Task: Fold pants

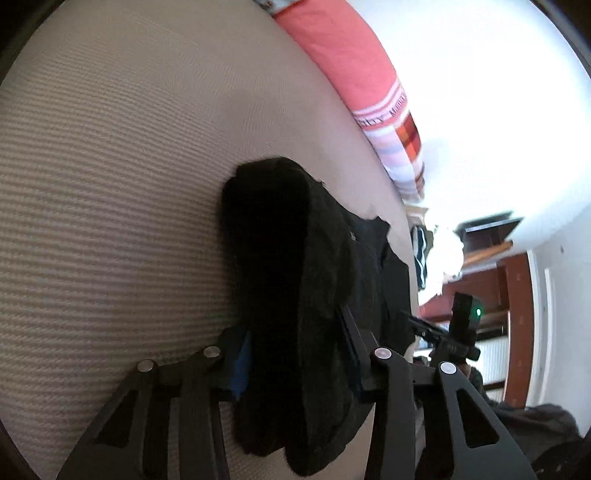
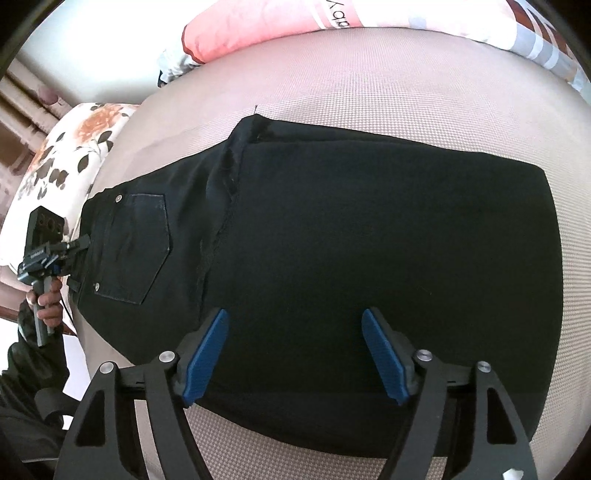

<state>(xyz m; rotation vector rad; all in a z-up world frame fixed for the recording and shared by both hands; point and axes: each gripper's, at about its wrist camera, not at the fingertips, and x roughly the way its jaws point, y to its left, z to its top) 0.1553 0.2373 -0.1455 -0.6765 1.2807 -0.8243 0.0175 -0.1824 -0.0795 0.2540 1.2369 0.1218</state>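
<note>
The black pants (image 2: 369, 236) lie flat and folded on the beige bed cover (image 2: 369, 92), with the waistband and back pocket (image 2: 140, 243) at the left. My right gripper (image 2: 295, 350) is open just above the pants' near edge, its blue pads (image 2: 205, 354) apart and holding nothing. My left gripper (image 1: 295, 354) is shut on a thick bunch of the black pants (image 1: 288, 295), which fills the space between its fingers. In the right wrist view the left gripper (image 2: 79, 245) is at the waistband edge, held by a hand.
A pink striped pillow (image 1: 351, 62) lies at the far edge of the bed, also visible in the right wrist view (image 2: 258, 26). A floral pillow (image 2: 74, 147) lies at the left. Wooden furniture (image 1: 513, 295) and a white wall stand beyond the bed.
</note>
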